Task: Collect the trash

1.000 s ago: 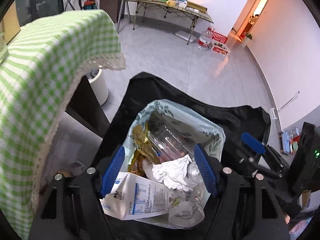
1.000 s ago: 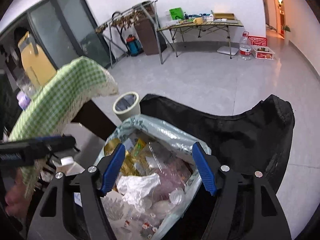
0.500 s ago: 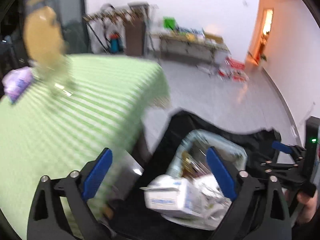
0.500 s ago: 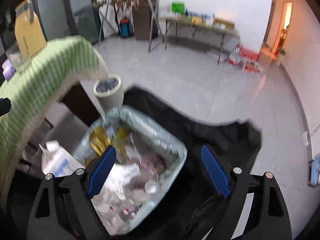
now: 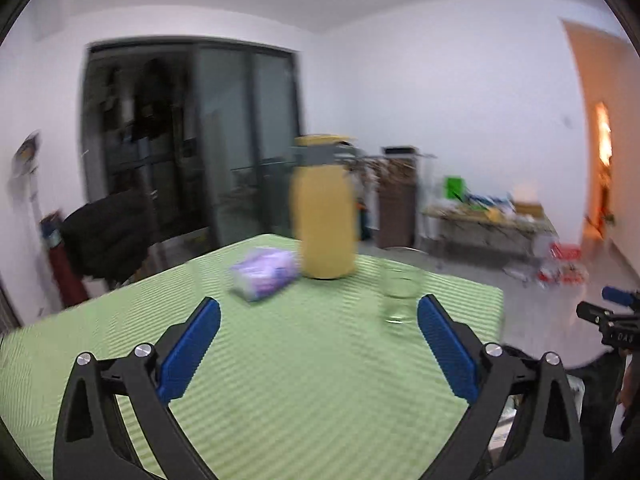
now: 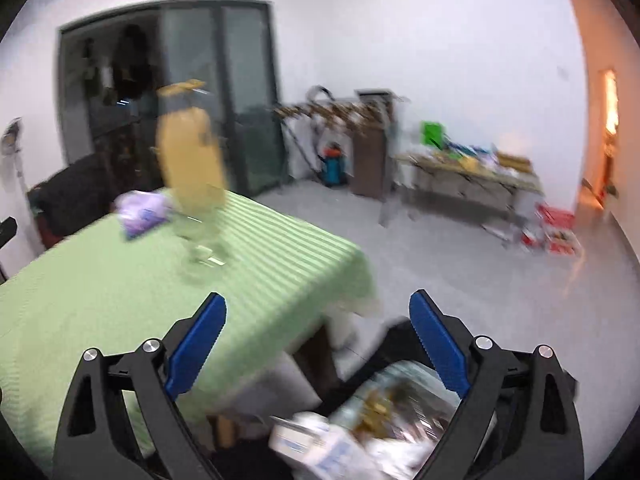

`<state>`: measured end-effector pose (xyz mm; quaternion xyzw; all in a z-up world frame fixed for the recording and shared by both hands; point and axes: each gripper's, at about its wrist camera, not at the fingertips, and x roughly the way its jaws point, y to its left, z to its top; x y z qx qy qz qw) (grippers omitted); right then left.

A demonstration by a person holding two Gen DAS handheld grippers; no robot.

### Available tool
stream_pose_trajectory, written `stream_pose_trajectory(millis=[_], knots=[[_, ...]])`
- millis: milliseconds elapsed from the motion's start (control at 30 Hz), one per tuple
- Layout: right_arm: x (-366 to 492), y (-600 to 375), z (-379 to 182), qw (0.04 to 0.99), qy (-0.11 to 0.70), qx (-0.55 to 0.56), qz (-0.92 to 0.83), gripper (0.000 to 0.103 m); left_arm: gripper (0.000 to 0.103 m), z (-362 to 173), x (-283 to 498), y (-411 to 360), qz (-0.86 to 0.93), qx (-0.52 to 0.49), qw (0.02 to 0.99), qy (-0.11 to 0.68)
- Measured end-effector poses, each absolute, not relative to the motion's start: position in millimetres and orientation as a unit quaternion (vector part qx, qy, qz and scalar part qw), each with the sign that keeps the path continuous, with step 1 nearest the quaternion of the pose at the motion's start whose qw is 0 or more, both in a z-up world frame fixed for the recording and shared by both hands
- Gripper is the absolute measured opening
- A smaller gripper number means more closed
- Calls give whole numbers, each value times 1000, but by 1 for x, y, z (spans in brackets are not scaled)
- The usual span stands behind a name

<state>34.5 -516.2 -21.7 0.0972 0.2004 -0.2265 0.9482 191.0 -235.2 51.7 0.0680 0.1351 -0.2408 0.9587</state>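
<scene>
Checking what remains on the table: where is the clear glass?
The clear glass stands on the green tablecloth near its right edge in the left wrist view, right of the yellow jug.

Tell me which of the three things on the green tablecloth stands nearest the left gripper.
The clear glass, just beyond the left gripper's right finger; the purple packet and yellow jug sit farther back.

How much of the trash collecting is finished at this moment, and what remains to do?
Done: the trash bag beside the table already holds wrappers and a white carton. In hand: nothing; the left gripper and right gripper have just been opening and are empty. Left: only a purple pack, yellow jug and glass stand on the green tablecloth; possibly nothing there is trash.
</scene>
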Motion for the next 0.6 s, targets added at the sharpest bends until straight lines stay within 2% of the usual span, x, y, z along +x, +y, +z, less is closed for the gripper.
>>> stream_pose_trajectory(millis=[300,600], knots=[[88,-409,10,971,164,59,-166,89,96,50,209,-93,-146,20,977,152],[104,-322,5,983,151,38,-98,89,96,37,186,-7,-82,-19,985,153]])
